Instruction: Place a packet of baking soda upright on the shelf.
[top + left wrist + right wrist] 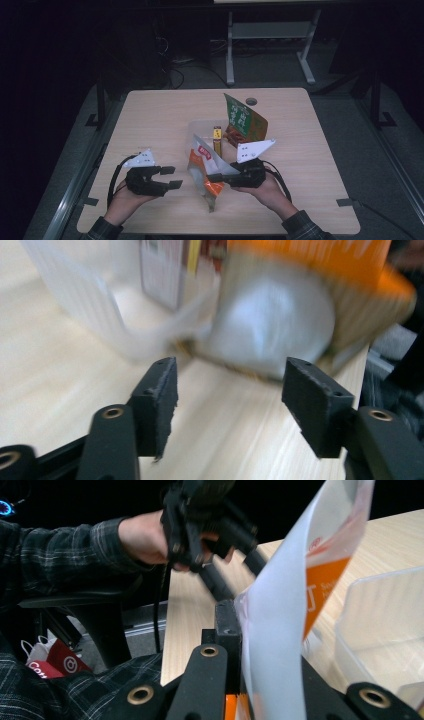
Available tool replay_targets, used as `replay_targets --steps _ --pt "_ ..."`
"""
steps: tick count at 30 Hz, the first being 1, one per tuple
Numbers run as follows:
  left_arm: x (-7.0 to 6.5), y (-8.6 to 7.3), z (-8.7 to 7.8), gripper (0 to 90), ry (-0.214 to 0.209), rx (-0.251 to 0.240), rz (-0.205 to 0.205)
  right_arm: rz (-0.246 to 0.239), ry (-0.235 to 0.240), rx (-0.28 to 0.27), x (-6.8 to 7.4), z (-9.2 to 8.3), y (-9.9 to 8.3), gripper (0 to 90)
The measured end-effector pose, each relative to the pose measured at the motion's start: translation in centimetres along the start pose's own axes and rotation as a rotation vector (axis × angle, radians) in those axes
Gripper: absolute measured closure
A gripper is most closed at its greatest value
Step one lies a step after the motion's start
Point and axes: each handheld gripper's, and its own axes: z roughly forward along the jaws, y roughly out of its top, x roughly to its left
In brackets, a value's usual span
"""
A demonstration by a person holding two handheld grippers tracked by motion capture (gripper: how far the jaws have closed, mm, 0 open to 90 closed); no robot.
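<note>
High view: nearest the person, the left tool [170, 177] lies low over the desk [150, 115] with its jaws spread and nothing between them, pointing across at the orange-and-white snack bag [204, 167] just beyond its tips. The right tool [216, 177] comes at that bag from the other side, its jaws pressed together on the bag's edge — the bag stands tilted between the two tools, its lower corner hanging toward the desk's near edge.

In the right tool's own view the pinch is plain: the snack bag [280, 630] rises as a thin white sheet from between the black jaws. The left gripper view shows the same bag [280, 325], blurred, just ahead of the open pads [160, 400], its silvery inside and orange band facing them.

I judge the bag light, limp and slick: the film will crumple and slide under the pads, and the contents look easy to crush. The flat sealed edge, or a corner, is the place to grip, not the puffed middle.

Just behind the bag, past both tools, sits a clear plastic bin [196, 131] with a small yellow packet [217, 139] upright in it. Farther off, beyond the right tool, a green-and-brown bag [243, 122] leans over the bin's far side.
</note>
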Motion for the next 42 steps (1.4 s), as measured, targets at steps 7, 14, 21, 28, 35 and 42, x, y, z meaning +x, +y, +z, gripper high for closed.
replay_targets --steps 7,14,21,28,35,42 --pt "0.2 -1.7 1.3 33.6 -0.018 0.079 0.003 0.008 -0.014 -0.007 -0.1 -0.2 0.8 90.0" --pt "0.6 -1.9 1.5 33.0 -0.020 0.093 -0.003 0.007 -0.037 -0.008 -0.3 -0.1 1.5 90.0" --pt "0.7 -2.0 1.7 30.4 -0.011 0.111 -0.006 -0.007 -0.061 -0.035 -0.7 -0.9 2.9 90.0" --pt "0.8 -2.2 2.0 26.9 -0.002 0.116 0.018 -0.004 -0.097 -0.069 -1.4 -1.5 4.1 90.0" --pt "0.6 -2.3 2.4 24.4 0.004 0.140 0.045 0.004 -0.142 -0.096 -2.9 -1.8 5.6 90.0" --pt "0.7 -2.3 2.4 24.2 0.008 0.139 0.047 0.001 -0.167 -0.108 -4.0 -1.4 6.6 90.0"
